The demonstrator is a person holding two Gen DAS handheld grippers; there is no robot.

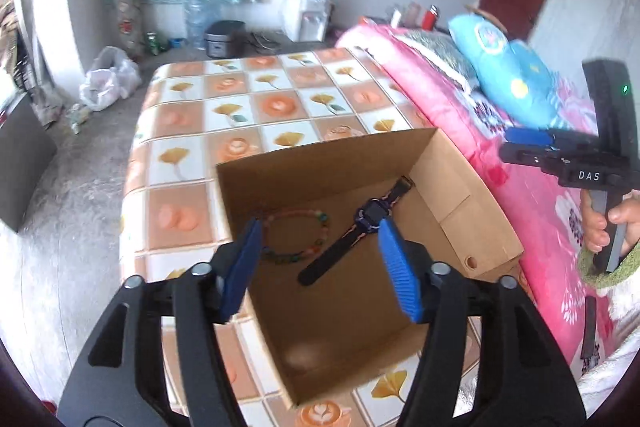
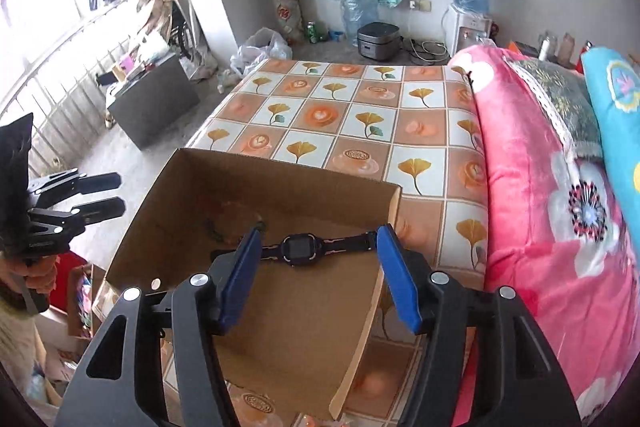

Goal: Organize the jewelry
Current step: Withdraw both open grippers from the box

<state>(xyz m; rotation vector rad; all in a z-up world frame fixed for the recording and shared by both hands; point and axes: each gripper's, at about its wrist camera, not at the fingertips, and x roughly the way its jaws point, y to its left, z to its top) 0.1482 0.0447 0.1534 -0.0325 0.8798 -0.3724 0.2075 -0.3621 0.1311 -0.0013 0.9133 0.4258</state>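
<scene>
My left gripper (image 1: 318,259) and right gripper (image 2: 316,263) hung open and empty above the cardboard box (image 1: 460,195), where a watch (image 1: 370,219) and beaded bracelet (image 1: 298,235) lay.

Matt brown cardboard box (image 1: 460,195), plain and unprinted. Inside it, a beaded bracelet (image 1: 298,235) with glossy coloured beads, and beside that a watch (image 1: 356,231) with a matt black plastic strap. Under the box, the worktop (image 1: 256,99) wears a smooth, faintly shiny printed cover. Right of the box, fleecy pink blanket (image 1: 532,195).
</scene>
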